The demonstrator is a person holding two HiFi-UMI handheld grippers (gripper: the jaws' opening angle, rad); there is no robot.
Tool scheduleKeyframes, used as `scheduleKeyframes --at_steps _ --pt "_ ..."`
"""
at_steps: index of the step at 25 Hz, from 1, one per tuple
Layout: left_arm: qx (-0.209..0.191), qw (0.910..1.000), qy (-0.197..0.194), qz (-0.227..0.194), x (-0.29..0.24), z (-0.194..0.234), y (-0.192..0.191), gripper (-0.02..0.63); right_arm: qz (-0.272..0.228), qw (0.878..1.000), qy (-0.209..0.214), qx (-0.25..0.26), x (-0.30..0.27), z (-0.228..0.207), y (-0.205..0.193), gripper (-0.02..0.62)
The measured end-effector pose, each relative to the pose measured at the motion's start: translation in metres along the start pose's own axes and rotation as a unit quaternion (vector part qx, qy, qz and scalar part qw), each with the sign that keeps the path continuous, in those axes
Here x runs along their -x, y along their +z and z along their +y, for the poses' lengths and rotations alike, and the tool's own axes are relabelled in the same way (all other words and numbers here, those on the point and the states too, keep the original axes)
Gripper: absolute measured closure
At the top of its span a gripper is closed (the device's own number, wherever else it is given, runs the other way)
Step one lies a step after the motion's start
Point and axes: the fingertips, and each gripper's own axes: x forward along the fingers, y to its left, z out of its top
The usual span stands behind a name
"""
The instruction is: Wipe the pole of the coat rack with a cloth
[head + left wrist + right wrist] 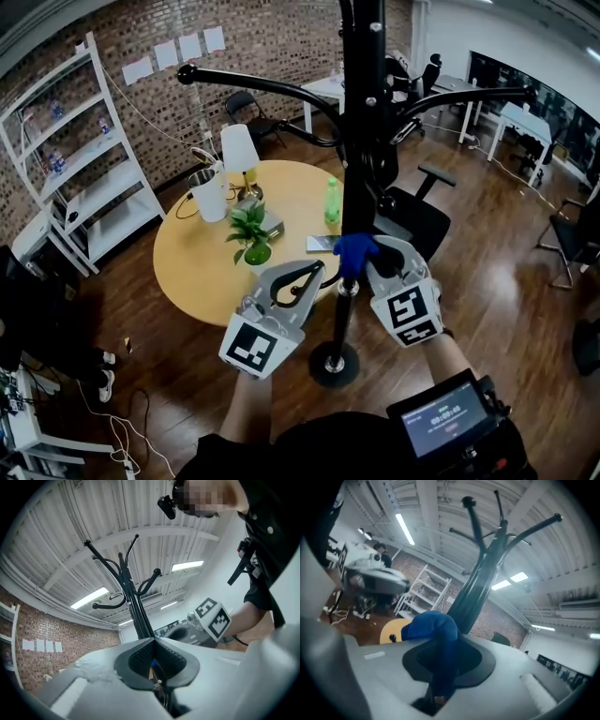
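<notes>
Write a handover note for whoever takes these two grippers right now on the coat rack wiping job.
Left gripper: jaws shut, nothing in them, close beside the pole.
Right gripper: shut on the blue cloth.
Cloth sits at the coat rack pole, low down, above the round base.
Done: cloth gripped and brought to the pole. How much is already wiped doesn't show.
Left: run the cloth along the pole.

There is one coat rack [361, 141], one blue cloth [354, 251], and two grippers, the left gripper [312, 272] and the right gripper [370, 261]. One round table [187, 272] holds one lamp [239, 150], one potted plant [249, 234], one green bottle [332, 202] and one white jug [208, 195]. There are also one white shelf unit [84, 159] and four sheets of paper [167, 54].
</notes>
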Motion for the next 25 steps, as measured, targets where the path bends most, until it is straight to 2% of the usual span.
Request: scheduleKeyframes --at_steps 2,3,6,8,10,14,18,20,22,25 --pt "0.01 0.9999 0.003 0.002 0.001 -0.002 -0.004 0.603 0.041 0.996 0.018 0.078 -0.005 0.023 -0.029 0.543" --pt "0.012 0.9999 0.004 0.004 0.0 -0.003 -0.007 0.603 0.062 0.99 0.024 0.128 -0.008 0.033 -0.042 0.543" --pt "0.02 0.9998 0.004 0.009 0.0 -0.006 -0.016 0.603 0.119 0.959 0.046 0.253 -0.017 0.059 -0.079 0.543" --pt "0.03 0.9995 0.008 0.011 0.003 -0.006 -0.02 0.603 0.144 0.945 0.064 0.285 -0.02 0.072 -0.097 0.543" --pt "0.036 0.9992 0.013 0.014 0.007 -0.006 -0.025 0.603 0.156 0.941 0.074 0.292 -0.023 0.08 -0.107 0.543" --pt "0.038 0.9989 0.008 0.025 0.024 0.0 -0.044 0.603 0.174 0.944 0.072 0.27 -0.032 0.091 -0.118 0.543" --pt "0.04 0.9991 0.004 0.016 0.04 0.015 -0.051 0.603 0.184 0.958 0.027 0.22 -0.031 0.086 -0.112 0.543" --pt "0.043 0.999 -0.002 0.012 0.043 0.023 -0.049 0.603 0.166 0.972 -0.013 0.166 -0.024 0.074 -0.091 0.543" --pt "0.053 0.9986 -0.005 0.007 0.043 0.03 -0.051 0.603 0.135 0.985 -0.035 0.098 -0.018 0.068 -0.064 0.543" --pt "0.07 0.9975 -0.005 0.006 0.037 0.042 -0.061 0.603 0.088 0.996 -0.01 -0.007 -0.016 0.079 -0.036 0.543"
